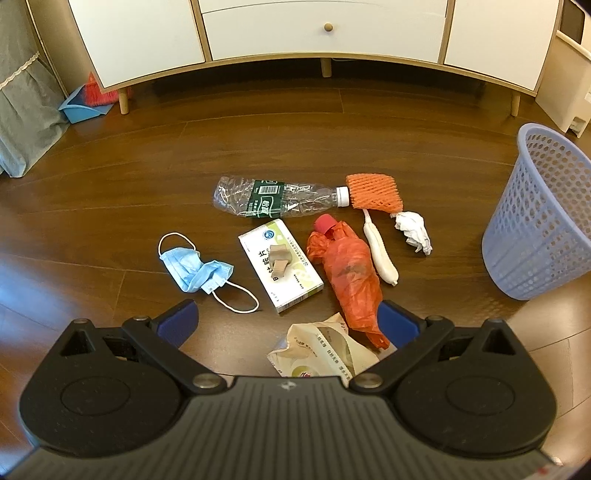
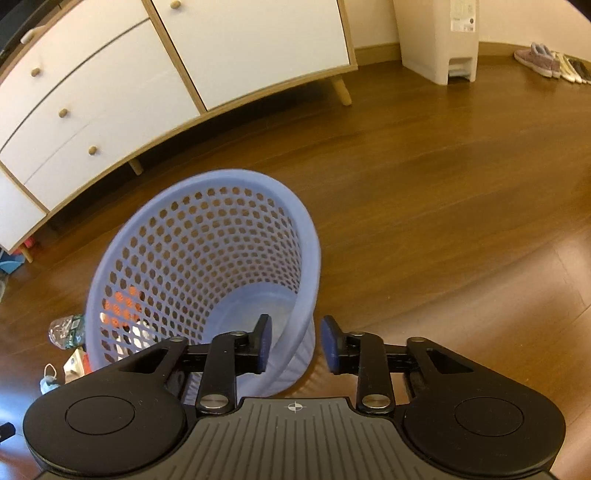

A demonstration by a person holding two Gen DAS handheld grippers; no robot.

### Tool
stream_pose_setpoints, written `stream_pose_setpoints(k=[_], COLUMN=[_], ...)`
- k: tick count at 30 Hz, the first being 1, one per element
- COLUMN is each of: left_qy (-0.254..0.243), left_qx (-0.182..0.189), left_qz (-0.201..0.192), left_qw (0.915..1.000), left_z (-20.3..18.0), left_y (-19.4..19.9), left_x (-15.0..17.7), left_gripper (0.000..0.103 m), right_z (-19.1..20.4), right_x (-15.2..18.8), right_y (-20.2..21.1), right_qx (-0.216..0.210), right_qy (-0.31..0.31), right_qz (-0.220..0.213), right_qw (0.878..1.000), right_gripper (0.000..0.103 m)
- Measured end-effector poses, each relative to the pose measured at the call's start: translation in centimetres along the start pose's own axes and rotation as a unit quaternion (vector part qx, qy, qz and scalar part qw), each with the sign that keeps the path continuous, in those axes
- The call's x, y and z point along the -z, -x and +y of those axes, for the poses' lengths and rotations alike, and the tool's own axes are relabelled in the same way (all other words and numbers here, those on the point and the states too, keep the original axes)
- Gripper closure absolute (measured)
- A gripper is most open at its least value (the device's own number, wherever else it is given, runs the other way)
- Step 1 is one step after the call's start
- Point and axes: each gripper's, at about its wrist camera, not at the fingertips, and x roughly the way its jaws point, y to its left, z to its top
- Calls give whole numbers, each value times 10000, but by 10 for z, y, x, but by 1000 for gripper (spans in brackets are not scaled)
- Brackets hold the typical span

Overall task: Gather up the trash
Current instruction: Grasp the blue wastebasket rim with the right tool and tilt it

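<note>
A scatter of trash is lying on a dark wooden floor in front of a white cabinet, and a person is holding a gripper in each hand above it. The left gripper is hovering over the pile with its blue-padded fingers spread wide, gripping nothing. Directly beneath it are sitting a crumpled paper packet and an orange plastic bag with a red cap poking out; both look light, soft and likely to slide, so pinching a bunched fold should be working best. Beyond them are lying a small white cardboard box with a tan scrap on top, stiff enough to be taken across its narrow sides; a blue face mask, limp, easiest by its bunched middle; a crushed clear bottle, light and slippery, firmest at its neck; an orange foam net; a white elongated wrapper; and a wadded tissue. To the right, near the pile, a lavender mesh wastebasket is standing. The right gripper is straddling the basket's near rim, one finger inside and one outside, partly spread; whether the pads are touching the rim is hard to tell through the blur. The basket appears empty and light, flexible at the rim.
</note>
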Motion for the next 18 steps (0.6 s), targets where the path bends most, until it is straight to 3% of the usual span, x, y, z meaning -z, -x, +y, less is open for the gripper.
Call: stream_pose_setpoints(k=[7, 11, 18], left_qy=[7, -94, -163], left_qx=[84, 191, 311], left_qz=[7, -29, -108], left_qw=[10000, 9998, 9993], left_z=[2, -2, -1], left_y=[-7, -7, -5], left_x=[1, -1, -4], left_gripper=[1, 1, 1], right_z=[1, 13, 51], right_x=[2, 3, -1], right_y=[-4, 3, 21], right_qx=[-86, 62, 645], right_qy=[-173, -257, 363], right_qz=[145, 374, 543], right_qw=[9997, 9990, 9958], right_gripper=[86, 87, 91])
